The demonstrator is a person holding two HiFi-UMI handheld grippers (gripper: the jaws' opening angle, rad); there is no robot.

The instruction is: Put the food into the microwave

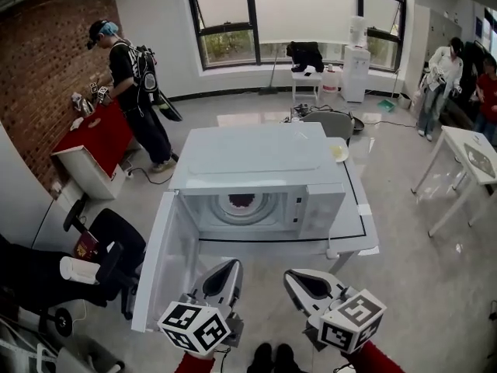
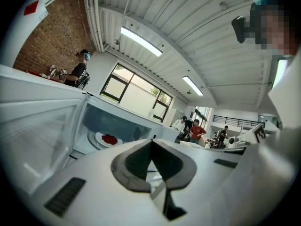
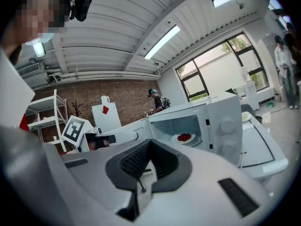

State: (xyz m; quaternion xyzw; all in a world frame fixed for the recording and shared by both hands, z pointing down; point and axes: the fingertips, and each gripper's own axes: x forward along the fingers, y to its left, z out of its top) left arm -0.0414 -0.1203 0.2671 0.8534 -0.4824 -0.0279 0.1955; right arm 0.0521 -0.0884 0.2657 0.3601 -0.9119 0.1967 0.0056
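Food (image 1: 241, 200) is sitting inside the open microwave (image 1: 256, 155), while the left gripper (image 1: 231, 266) and right gripper (image 1: 295, 277) are hovering before it, jaws together, holding nothing.
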